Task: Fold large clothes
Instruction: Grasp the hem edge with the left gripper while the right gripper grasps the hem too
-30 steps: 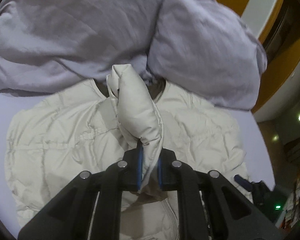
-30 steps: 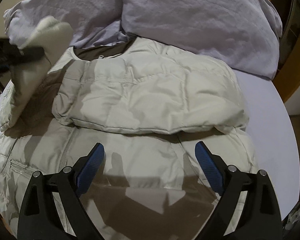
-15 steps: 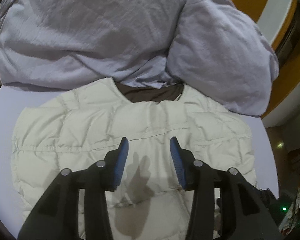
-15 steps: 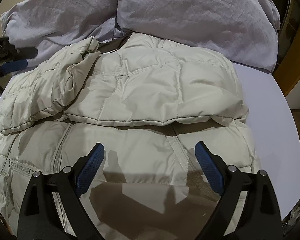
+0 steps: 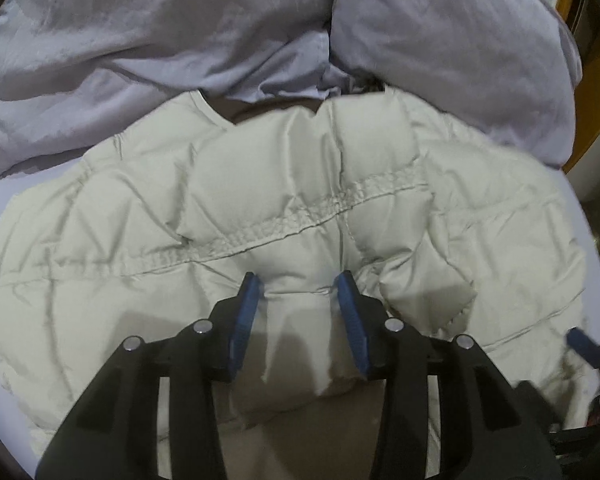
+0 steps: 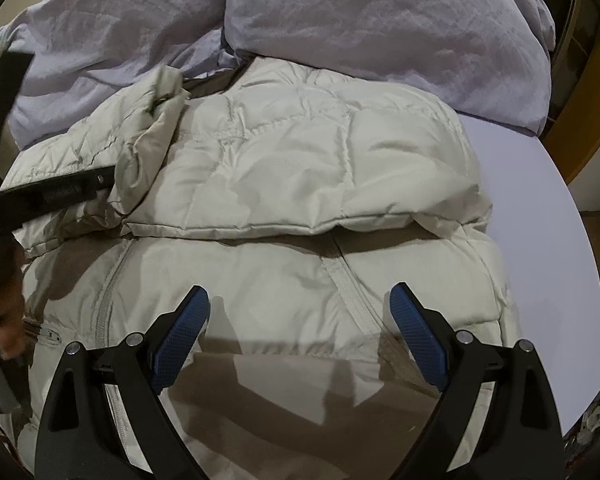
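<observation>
A cream quilted puffer jacket (image 5: pixel 284 208) lies flat on a round pale table (image 5: pixel 4 200), both sleeves folded across its chest. My left gripper (image 5: pixel 300 284) is open, low over the folded sleeves, with a puffy ridge of fabric between its blue pads. In the right wrist view the jacket (image 6: pixel 300 176) shows its zipper front. My right gripper (image 6: pixel 300 304) is wide open and empty above the jacket's lower front. The left gripper's black body (image 6: pixel 48 192) reaches in from the left onto the folded left sleeve.
A rumpled lilac duvet (image 5: pixel 180 40) is heaped along the table's far side, touching the jacket's collar; it also shows in the right wrist view (image 6: pixel 380 28). The table's bare rim (image 6: pixel 548 216) runs at the right. Orange and wood furniture stands beyond the right edge.
My left gripper let go of the sleeve, laid it across the jacket, opened, then came down close onto the folded sleeves. My right gripper stayed open and nearly still.
</observation>
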Demonstrator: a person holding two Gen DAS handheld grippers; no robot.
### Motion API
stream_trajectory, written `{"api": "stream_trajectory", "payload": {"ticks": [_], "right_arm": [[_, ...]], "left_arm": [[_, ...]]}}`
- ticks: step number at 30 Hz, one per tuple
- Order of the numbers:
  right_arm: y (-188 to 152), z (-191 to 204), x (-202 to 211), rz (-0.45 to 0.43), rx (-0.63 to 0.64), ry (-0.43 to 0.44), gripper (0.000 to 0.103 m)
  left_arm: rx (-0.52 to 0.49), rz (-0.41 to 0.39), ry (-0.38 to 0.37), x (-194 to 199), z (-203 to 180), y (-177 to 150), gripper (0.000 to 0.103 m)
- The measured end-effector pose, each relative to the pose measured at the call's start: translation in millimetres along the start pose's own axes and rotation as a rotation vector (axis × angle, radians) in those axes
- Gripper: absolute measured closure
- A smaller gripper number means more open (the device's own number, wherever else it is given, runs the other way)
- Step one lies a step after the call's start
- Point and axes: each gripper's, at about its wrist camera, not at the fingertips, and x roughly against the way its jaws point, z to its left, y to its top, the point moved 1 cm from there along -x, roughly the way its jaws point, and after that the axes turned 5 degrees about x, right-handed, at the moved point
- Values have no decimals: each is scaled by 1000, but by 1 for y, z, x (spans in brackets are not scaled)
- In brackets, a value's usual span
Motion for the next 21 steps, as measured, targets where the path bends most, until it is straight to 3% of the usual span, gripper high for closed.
{"api": "stream_trajectory", "payload": {"ticks": [9,13,21], "right_arm": [[-9,0,16,-22,2,-1,9],[-17,-2,26,-33,5,-2,9],[-42,-7,46,-48,28,-3,9]], "left_arm": [[54,-29,-21,25,13,-2,60],[55,-74,-6,51,23,-16,45],[87,-130,45,107,65,-70,30]]}}
